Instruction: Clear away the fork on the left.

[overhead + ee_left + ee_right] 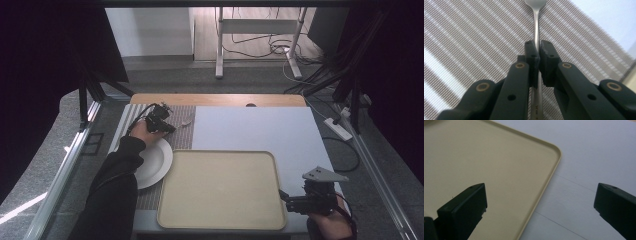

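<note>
Metal cutlery, a fork or spoon (537, 25) whose far end is cut off from sight, lies on the striped mat (474, 37) near the table's far left corner, and the left gripper (538, 56) has its jaws pressed onto the thin handle about midway along. The grip looks narrow, so a level lift with the handle kept straight between the pads seems wise; any twist could let it pivot and slip. A white plate (159, 165) sits at the mat's near end, just beside the beige tray (220, 190). The right gripper (541, 202) hangs spread wide and empty over the tray's right edge and the pale sheet (599, 157).
</note>
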`<state>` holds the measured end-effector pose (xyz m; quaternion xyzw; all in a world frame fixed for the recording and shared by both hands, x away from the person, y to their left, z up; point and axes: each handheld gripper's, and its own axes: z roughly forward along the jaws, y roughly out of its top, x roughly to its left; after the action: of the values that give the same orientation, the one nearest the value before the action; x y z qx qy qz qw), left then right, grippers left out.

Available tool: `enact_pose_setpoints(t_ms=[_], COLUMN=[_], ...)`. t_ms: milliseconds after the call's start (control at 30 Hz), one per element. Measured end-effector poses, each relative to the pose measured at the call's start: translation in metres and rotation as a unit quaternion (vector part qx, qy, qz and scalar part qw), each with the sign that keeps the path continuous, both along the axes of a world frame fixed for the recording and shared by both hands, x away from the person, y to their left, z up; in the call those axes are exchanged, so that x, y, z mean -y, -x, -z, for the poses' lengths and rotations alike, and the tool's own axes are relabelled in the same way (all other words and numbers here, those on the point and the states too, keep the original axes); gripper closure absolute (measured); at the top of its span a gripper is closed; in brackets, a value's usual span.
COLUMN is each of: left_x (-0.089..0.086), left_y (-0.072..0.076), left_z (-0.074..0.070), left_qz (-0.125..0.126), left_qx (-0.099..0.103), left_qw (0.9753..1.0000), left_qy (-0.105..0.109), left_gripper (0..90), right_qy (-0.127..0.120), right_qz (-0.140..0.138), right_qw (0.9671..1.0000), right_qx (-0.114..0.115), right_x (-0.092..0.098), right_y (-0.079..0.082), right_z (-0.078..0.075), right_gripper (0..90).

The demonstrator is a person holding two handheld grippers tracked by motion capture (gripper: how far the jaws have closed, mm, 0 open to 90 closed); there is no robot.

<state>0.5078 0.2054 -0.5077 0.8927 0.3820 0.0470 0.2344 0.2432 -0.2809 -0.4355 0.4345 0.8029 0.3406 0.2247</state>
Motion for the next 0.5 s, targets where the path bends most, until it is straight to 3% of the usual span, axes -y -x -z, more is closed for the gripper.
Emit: enact_pose_setpoints(t_ms=[233,500], left_x=[0.019,0.047], left_y=[0.004,0.014], left_z=[-0.006,-0.010], left_qz=[0.014,0.032], left_qx=[-0.002,0.000], left_qw=[0.9998,0.9994], left_qy=[0.017,0.010], left_gripper=[84.7,84.7], right_qy=[0.000,-0.001], right_qz=[0.000,0.000], right_qw=[1.0000,1.0000], right_qx=[0.001,0.003], right_x=[0.000,0.000], right_y=[0.000,0.001], right_z=[0.000,0.000], right_gripper=[0.0,0.0])
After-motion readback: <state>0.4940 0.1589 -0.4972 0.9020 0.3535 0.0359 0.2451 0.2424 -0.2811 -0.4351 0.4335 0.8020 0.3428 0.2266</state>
